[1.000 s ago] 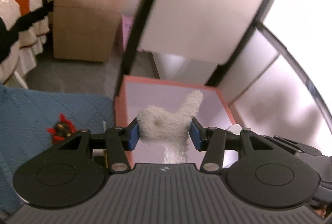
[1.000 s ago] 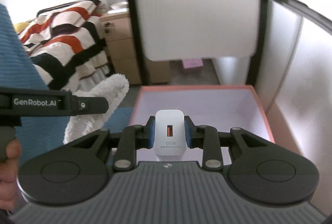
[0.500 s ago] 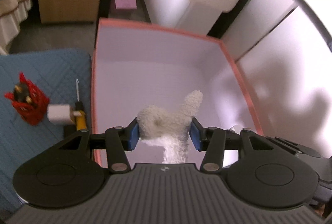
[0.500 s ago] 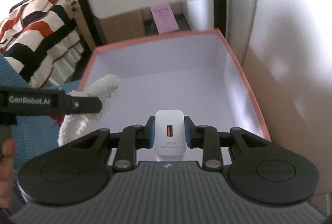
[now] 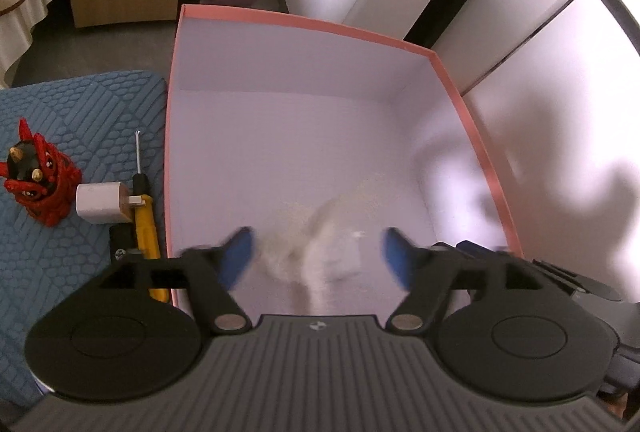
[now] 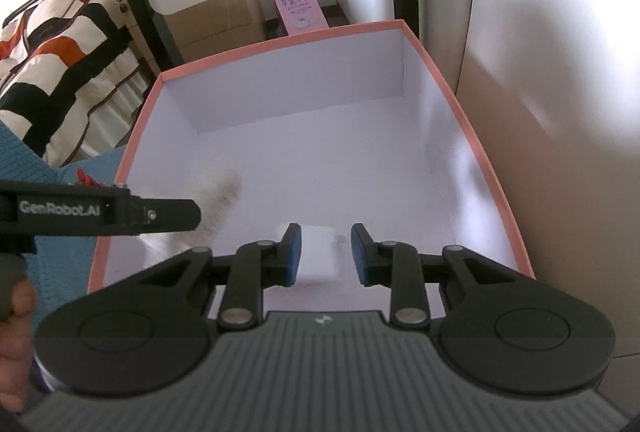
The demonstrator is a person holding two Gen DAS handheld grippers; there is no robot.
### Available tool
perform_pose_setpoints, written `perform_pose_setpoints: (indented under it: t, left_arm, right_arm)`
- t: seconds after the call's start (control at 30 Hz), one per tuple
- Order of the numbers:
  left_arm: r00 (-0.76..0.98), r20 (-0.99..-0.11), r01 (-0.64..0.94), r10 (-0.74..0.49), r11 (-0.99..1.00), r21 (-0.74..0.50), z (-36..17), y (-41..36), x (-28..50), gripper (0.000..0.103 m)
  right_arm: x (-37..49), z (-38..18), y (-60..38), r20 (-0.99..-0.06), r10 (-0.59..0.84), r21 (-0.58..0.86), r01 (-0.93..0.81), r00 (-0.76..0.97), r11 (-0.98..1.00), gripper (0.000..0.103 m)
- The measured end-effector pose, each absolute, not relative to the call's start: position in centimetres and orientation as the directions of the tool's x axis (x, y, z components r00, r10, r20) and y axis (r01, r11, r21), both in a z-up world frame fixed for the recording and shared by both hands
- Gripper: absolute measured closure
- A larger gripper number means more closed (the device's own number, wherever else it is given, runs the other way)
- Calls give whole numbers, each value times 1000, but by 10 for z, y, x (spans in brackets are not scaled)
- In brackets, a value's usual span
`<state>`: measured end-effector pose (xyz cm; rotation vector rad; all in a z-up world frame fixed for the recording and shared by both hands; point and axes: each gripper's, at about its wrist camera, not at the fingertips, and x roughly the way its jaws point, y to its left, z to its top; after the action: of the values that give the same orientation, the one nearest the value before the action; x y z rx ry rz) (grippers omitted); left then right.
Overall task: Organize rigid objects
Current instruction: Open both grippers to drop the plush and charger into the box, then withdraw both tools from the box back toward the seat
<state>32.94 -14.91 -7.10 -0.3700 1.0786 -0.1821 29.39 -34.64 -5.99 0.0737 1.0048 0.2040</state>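
On the far left of the left wrist view, a red figurine (image 5: pixel 38 180) stands upright on the blue mat (image 5: pixel 72 104). Just to its right a small white plug adapter (image 5: pixel 101 203) lies on its side, prongs toward the yellow-handled screwdriver (image 5: pixel 145 216) that it touches. The screwdriver lies along the pink box (image 5: pixel 476 136) wall, thin shaft pointing away from the camera, its long axis parallel to the box's left rim.

The left gripper (image 5: pixel 316 252) hangs over the near end of the box, jaws spread wide and blurred. Between them, touching neither pad, is the white plush toy (image 5: pixel 320 232), smeared by motion; it appears to be dropping or lying on the box floor directly under the tool. Its long part seems to run up and to the right, but blur prevents certainty.

In the right wrist view, the right gripper (image 6: pixel 325 252) is also over the near end of the box, jaws parted. The white charger block (image 6: pixel 318 256) sits in the gap, nearer the left pad, blurred; contact cannot be confirmed. Its long axis appears to run along the fingers.

Judgement: three items remain on the mat, all left of the box and of both tools. The left gripper is the nearer one. The screwdriver would want a grasp across its handle.
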Motion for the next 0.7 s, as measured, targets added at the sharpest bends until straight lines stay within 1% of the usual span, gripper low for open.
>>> perform_pose_setpoints:
  t: [0.13, 0.27, 0.43, 0.53, 0.7]
  left_arm:
    - [491, -813, -26, -313, 928, -373, -61, -146, 324, 19]
    - [548, -782, -6, -297, 933, -359, -38, -140, 311, 19]
    - [627, -726, 11, -282, 935, -354, -4, -125, 290, 19]
    - [668, -691, 26, -274, 938, -347, 15, -115, 274, 19]
    - [714, -650, 26, -261, 937, -348, 33, -100, 247, 19]
  right_arm:
    - [291, -58, -348, -824, 202, 151, -138, 530, 979, 72]
    - [286, -46, -345, -803, 223, 173, -142, 553, 975, 71]
    - [274, -19, -338, -745, 251, 182, -174, 618, 968, 72]
    - [265, -2, -333, -708, 238, 156, -182, 665, 971, 71]
    - [248, 15, -322, -675, 273, 172, -214, 685, 962, 71]
